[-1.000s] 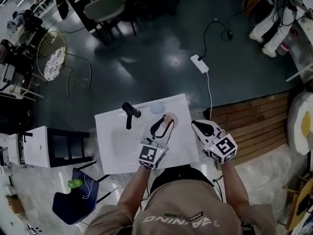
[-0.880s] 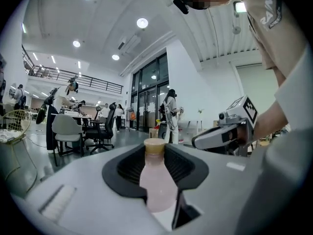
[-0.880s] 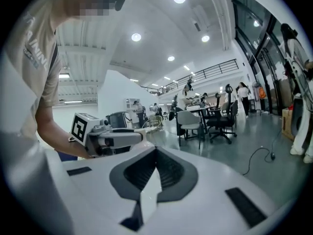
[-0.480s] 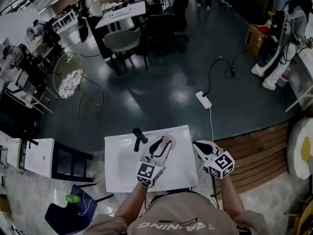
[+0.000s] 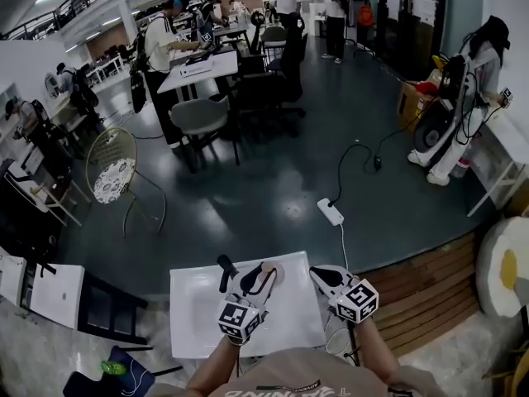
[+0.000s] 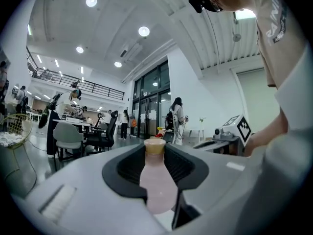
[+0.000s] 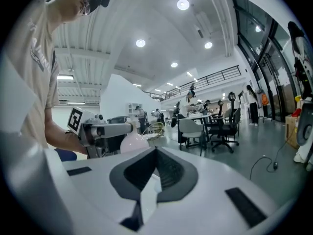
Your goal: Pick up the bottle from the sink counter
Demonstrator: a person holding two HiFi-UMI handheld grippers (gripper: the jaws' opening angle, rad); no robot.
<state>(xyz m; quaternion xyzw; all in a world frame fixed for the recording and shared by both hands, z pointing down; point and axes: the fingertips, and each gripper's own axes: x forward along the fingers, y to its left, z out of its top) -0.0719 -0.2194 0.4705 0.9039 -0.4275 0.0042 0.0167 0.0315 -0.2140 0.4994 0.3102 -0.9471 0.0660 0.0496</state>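
Pink plastic bottle with a tan cap (image 6: 156, 180), clamped in the left gripper (image 6: 155, 150) over the white sink counter (image 5: 190, 329).
Both jaws press its body, cap pointing forward, apparently a secure hold for lifting; the right gripper (image 7: 155, 153), jaws together and empty, hangs just beside, clear of the bottle.

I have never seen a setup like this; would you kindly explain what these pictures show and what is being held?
There is no robot here: a person holds a two-jaw gripper in each hand. The wide picture comes from a camera on the person's head, looking down. The other two come from cameras riding on the grippers. Below is a white sink counter with a black faucet. The left gripper is closed on a pink bottle with a tan cap. The right gripper is shut and empty.
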